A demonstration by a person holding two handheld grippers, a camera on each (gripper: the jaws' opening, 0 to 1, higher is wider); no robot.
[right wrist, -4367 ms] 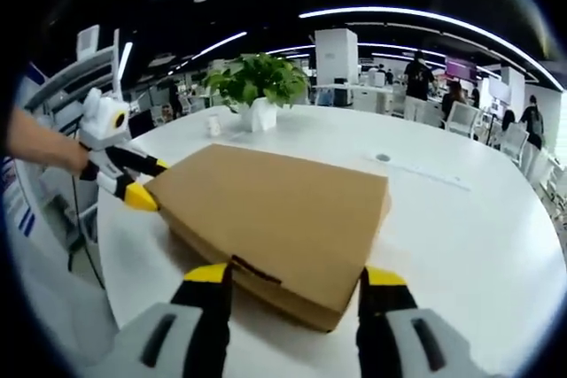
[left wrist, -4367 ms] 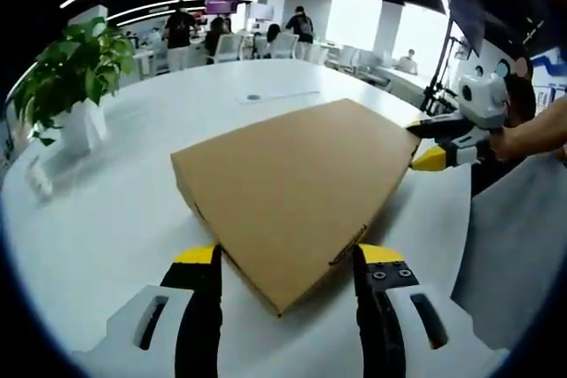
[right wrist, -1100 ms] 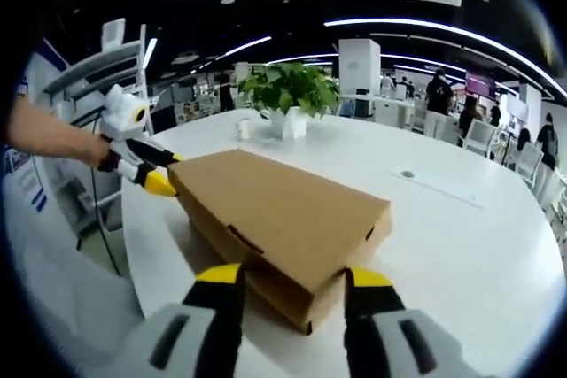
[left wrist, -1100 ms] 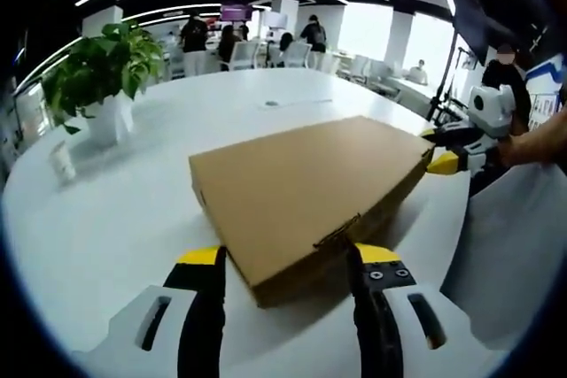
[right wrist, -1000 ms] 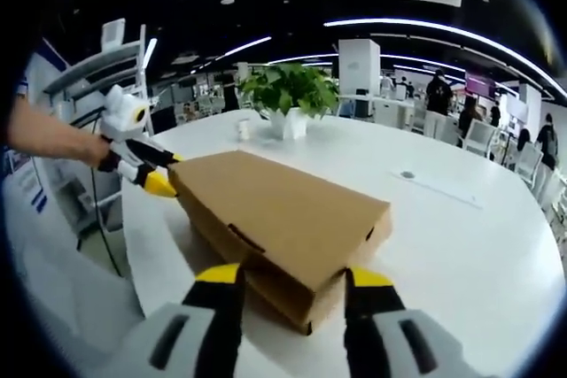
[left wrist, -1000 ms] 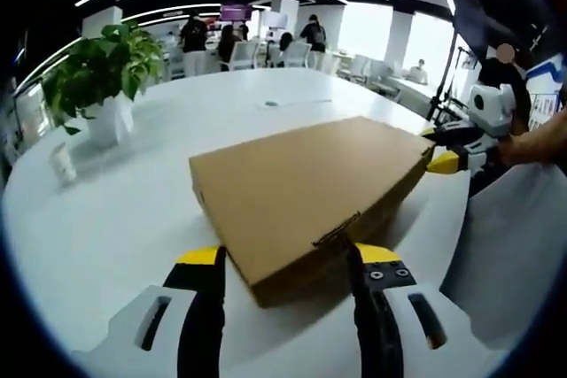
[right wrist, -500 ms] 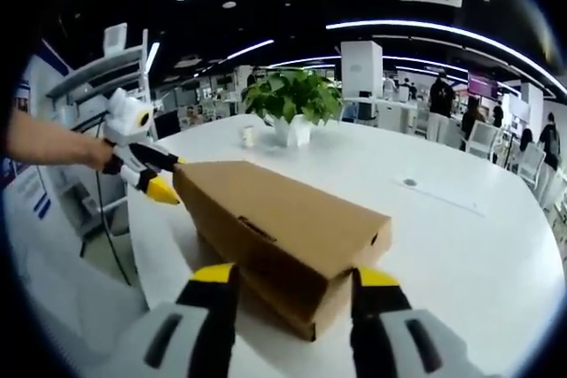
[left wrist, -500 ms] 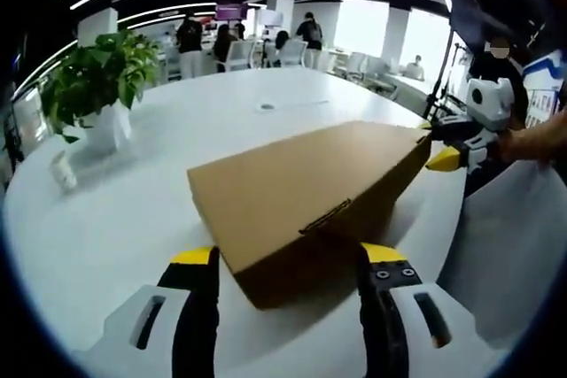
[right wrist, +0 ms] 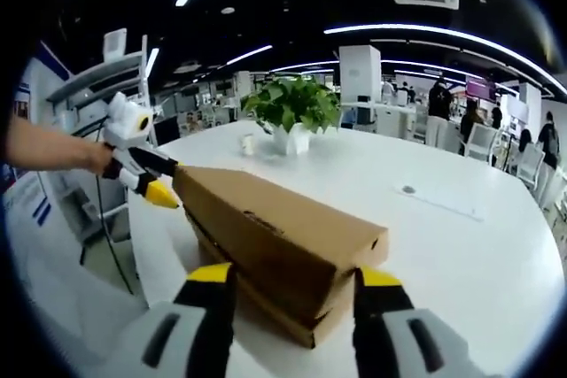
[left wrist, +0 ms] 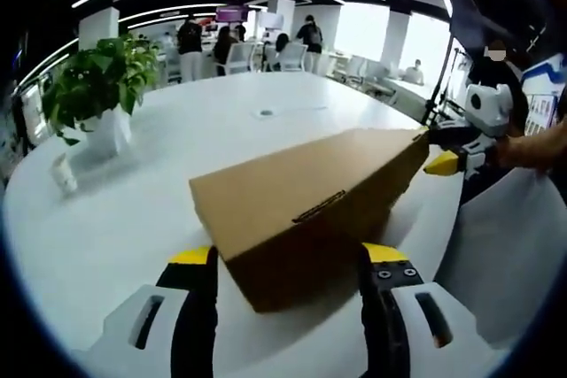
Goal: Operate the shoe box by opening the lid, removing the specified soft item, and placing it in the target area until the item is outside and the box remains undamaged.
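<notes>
On the white worktop (left wrist: pixel 133 210) the brown shoe box (left wrist: pixel 306 205) has its lid tilted up, each corner sitting between the wide-spread jaws of the left tool (left wrist: pixel 283 263) and right tool (right wrist: pixel 285 282).

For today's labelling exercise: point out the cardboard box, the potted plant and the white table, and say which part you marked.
cardboard box (left wrist: pixel 283 192), left gripper view, on its top lid panel.
potted plant (right wrist: pixel 292 102), right gripper view, on its green leaves.
white table (left wrist: pixel 177 143), left gripper view, on bare tabletop behind the box.
</notes>
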